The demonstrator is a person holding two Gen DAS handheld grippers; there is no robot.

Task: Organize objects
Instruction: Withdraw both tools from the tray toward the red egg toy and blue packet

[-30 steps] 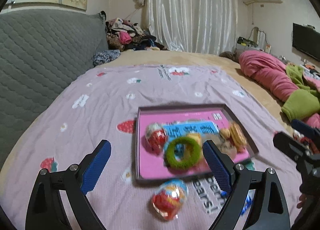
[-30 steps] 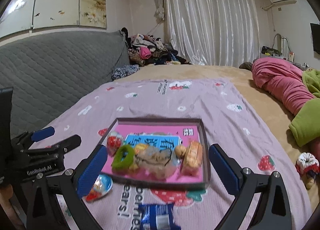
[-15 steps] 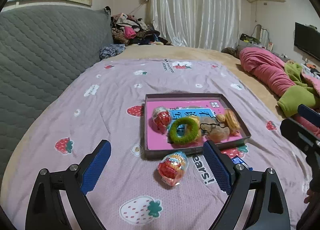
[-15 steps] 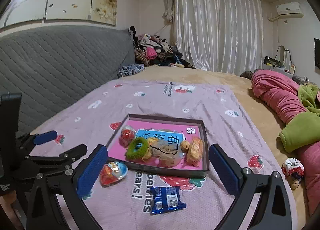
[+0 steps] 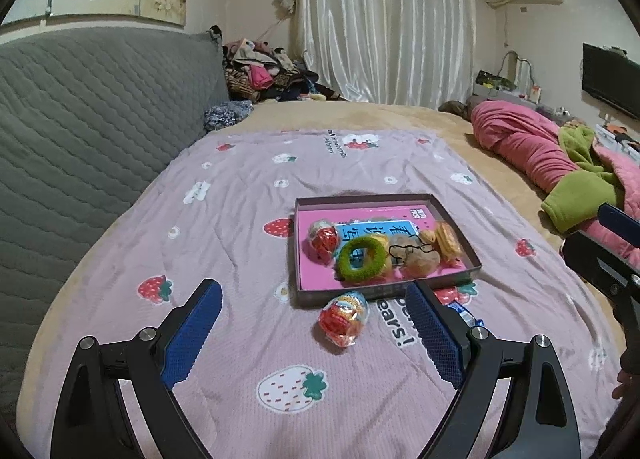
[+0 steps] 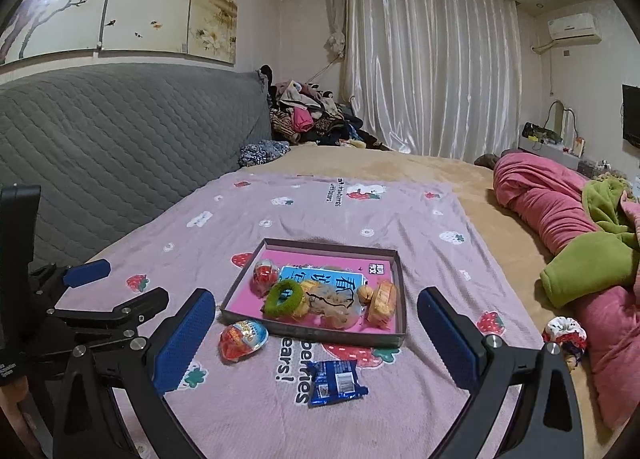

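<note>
Both tongs hover wide open and empty above a pink blanket. Ahead of the left gripper (image 5: 316,309) lies a foil egg (image 5: 343,317), just outside the tray (image 5: 384,290). A blue packet (image 6: 335,381) lies before the right gripper (image 6: 316,317). Next, probably: descend, close on one.

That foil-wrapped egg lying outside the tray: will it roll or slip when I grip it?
The foil-wrapped egg looks rounded, so a nudge probably rolls it, though the soft blanket should damp that. Its glossy wrapper may slip between the pads. It likely weighs little; squeeze gently, since it could be hollow.
</note>
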